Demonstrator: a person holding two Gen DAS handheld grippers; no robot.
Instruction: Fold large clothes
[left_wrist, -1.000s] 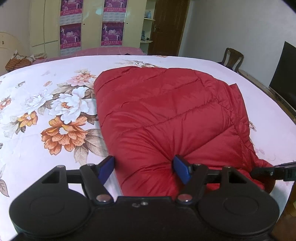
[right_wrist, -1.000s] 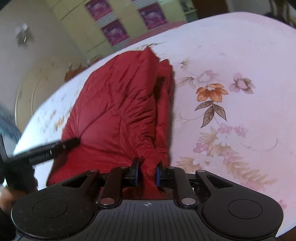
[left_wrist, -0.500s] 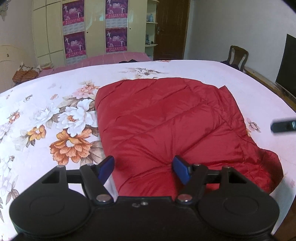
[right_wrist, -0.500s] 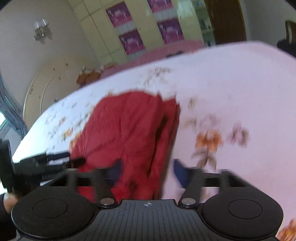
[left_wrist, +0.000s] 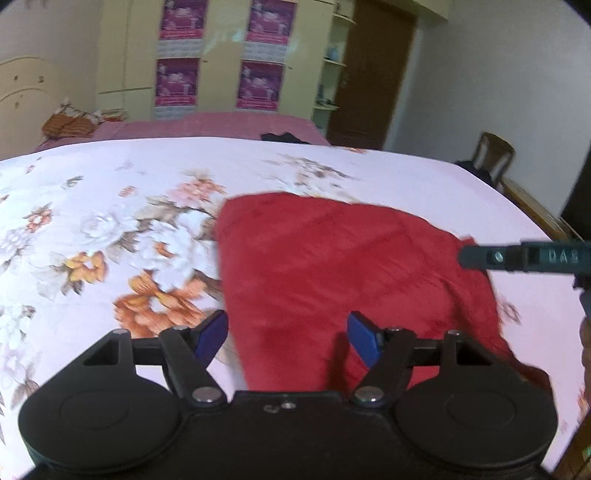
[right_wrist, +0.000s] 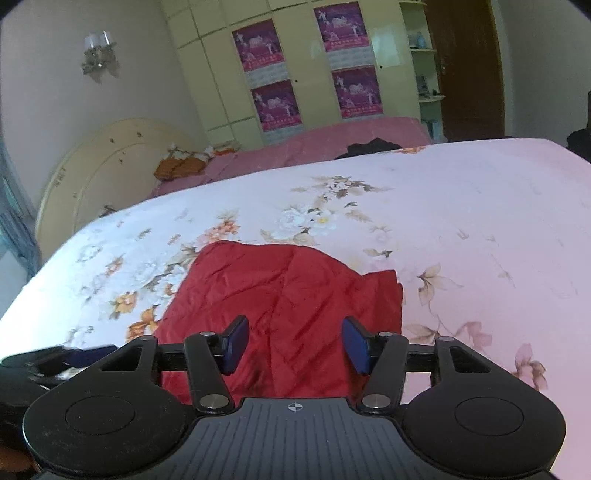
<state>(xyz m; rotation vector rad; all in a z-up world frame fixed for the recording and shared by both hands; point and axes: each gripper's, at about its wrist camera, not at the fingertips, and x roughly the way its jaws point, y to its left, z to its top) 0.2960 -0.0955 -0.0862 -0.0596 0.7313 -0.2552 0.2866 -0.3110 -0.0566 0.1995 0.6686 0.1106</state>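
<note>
A red quilted jacket (right_wrist: 288, 314) lies folded into a compact block on the floral bedspread (right_wrist: 461, 221), nearer the edge where the person stands. The left gripper (left_wrist: 288, 332) hangs above its near edge with its blue pads apart and nothing between them. The right gripper (right_wrist: 293, 345) is also free of the cloth, its jaws closing slightly on empty air over the garment. The main folds look finished: the bundle is roughly rectangular, with its layers stacked. In the blurred left view its right corner seems loose, so a final tuck or smoothing may remain. Across the room stands a wardrobe (right_wrist: 314, 66) hung with posters.
</note>
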